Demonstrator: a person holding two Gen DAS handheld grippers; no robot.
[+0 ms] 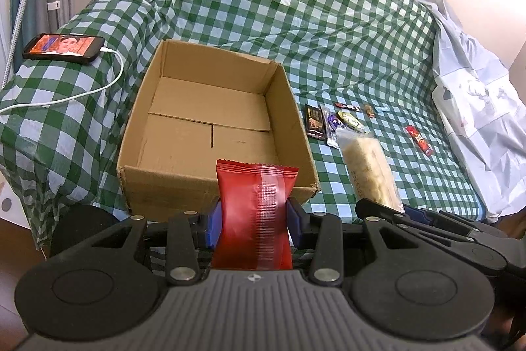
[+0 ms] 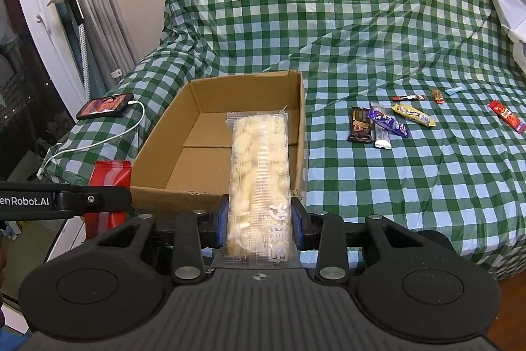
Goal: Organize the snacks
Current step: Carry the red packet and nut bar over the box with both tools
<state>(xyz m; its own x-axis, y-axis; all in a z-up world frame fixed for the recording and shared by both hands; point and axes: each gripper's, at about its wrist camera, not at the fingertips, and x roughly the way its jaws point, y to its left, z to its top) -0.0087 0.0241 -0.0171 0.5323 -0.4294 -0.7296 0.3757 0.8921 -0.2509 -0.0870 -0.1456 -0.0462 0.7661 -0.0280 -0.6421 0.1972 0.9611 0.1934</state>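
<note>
Above a checked green-and-white cloth, the left hand-held gripper clamps a red snack packet at the near wall of an open cardboard box; beside it, the right hand-held gripper grips a clear pack of pale rice crackers over the box's near right corner; small wrapped bars lie on the cloth to the right; a phone charges at left.

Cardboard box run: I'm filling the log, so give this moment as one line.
left gripper: shut on red packet | right gripper: shut on clear pastry pack | cardboard box: empty | loose snacks: on cloth
</note>
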